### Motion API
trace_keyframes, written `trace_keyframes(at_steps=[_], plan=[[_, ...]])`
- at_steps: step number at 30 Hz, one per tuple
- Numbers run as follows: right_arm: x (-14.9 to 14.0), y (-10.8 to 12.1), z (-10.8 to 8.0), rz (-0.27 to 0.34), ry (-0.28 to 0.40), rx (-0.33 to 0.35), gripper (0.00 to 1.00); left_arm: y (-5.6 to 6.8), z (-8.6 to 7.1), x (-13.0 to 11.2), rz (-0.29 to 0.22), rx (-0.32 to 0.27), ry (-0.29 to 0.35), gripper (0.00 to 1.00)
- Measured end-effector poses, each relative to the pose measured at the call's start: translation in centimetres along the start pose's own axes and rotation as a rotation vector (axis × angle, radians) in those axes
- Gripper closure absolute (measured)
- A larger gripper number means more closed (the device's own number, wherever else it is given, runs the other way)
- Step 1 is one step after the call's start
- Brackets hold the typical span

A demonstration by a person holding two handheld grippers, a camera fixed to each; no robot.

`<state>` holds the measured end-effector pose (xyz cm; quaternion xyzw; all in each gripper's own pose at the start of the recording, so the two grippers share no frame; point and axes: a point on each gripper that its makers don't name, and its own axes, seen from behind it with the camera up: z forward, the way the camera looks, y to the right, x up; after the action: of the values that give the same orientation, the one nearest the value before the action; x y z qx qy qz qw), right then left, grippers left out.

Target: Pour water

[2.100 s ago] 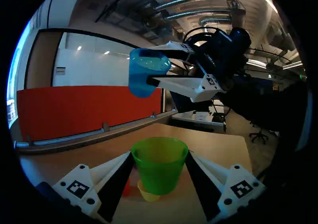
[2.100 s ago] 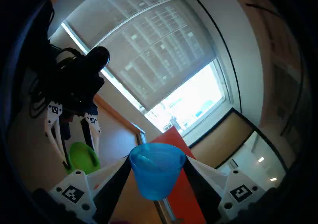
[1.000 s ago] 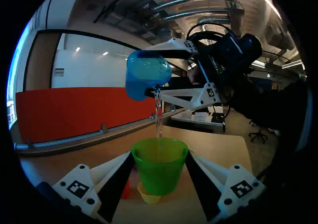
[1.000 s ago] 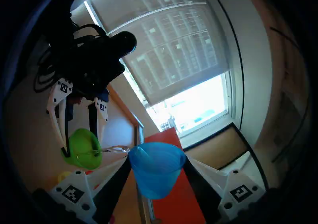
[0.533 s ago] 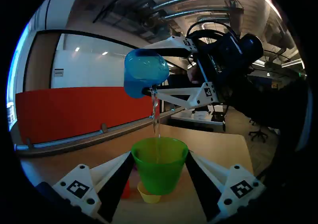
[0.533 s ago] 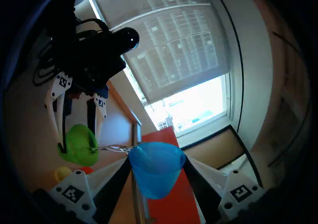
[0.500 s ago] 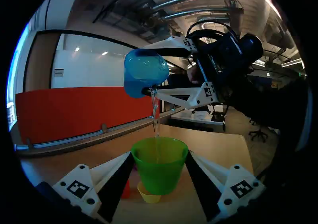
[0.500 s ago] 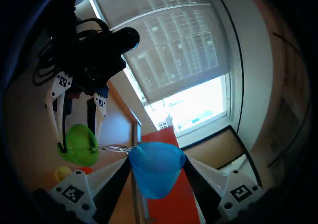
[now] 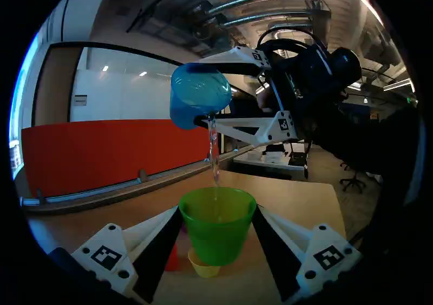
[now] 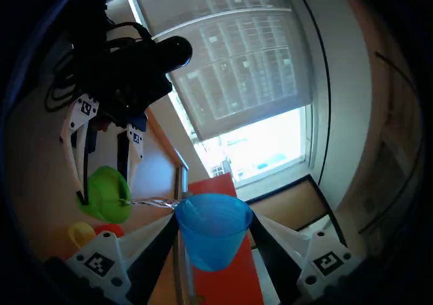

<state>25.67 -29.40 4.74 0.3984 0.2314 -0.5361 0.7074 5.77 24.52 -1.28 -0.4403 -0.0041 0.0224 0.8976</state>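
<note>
Red partition (image 9: pixel 108 148) at left, behind a wooden table (image 9: pixel 303 202). At centre, green cup (image 9: pixel 217 224) clamped upright between the fingers of the left gripper (image 9: pixel 216 210), with a red cup (image 9: pixel 172 259) and a yellow cup (image 9: pixel 203 264) low beside it. Directly above, blue cup (image 9: pixel 197 93) tipped over, pinched by the right gripper (image 10: pixel 214 218) reaching in from the right, a thin water stream (image 9: pixel 212 153) falling into the green mouth. Best done with a gentle tilt, lip centred over the rim, green cup level.
</note>
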Motion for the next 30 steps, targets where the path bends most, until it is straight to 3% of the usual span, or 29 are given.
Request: trace_keyframes(at_steps=[30], plan=[[0.45, 0.47, 0.23, -0.105, -0.006, -0.017, 0.07, 0.15, -0.03, 0.14, 0.01, 0.001, 0.003, 0.13]])
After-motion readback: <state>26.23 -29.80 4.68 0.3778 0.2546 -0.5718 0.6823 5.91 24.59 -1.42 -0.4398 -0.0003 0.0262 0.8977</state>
